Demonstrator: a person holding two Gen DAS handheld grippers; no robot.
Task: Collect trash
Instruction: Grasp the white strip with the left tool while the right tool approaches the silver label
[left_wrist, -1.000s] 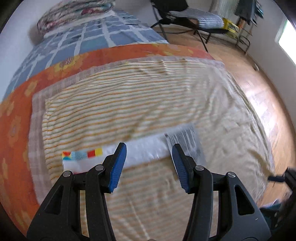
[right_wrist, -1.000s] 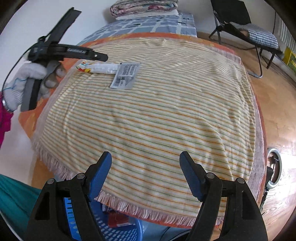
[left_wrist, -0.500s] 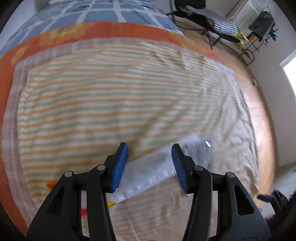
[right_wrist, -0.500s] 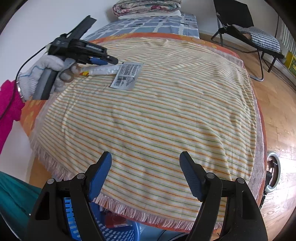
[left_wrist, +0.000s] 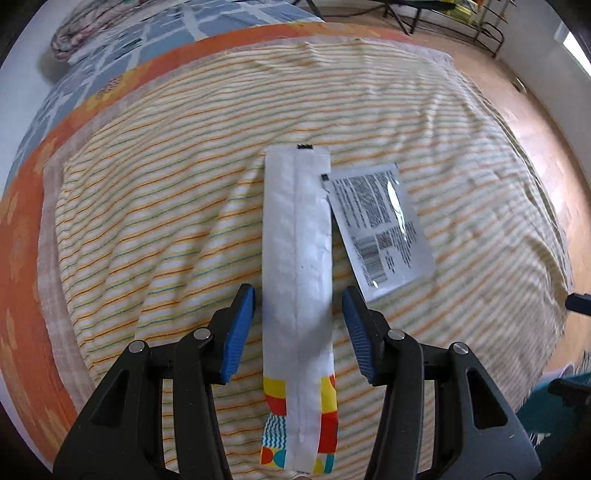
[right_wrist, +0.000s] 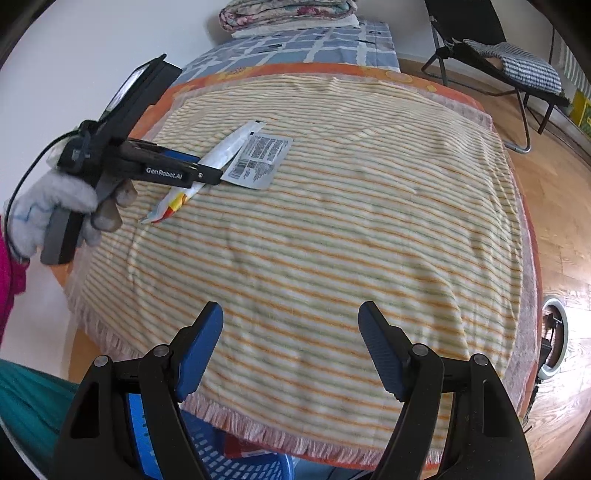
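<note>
With both pieces uncollected on the striped blanket (left_wrist: 480, 122), the left gripper (left_wrist: 298, 325) straddles the long white wrapper (left_wrist: 297, 258) wide-jawed, apparently without contact, the grey sachet (left_wrist: 382, 225) just beside it; the right gripper (right_wrist: 290, 350) waits wide and empty

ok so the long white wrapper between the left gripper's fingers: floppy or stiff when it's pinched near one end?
Probably floppy: the long white wrapper looks like thin creased film lying flat on the striped blanket, so its far end would likely droop. Likely very light, apparently empty. The open left gripper straddles its width, so closing may buckle it rather than grip firmly.
</note>
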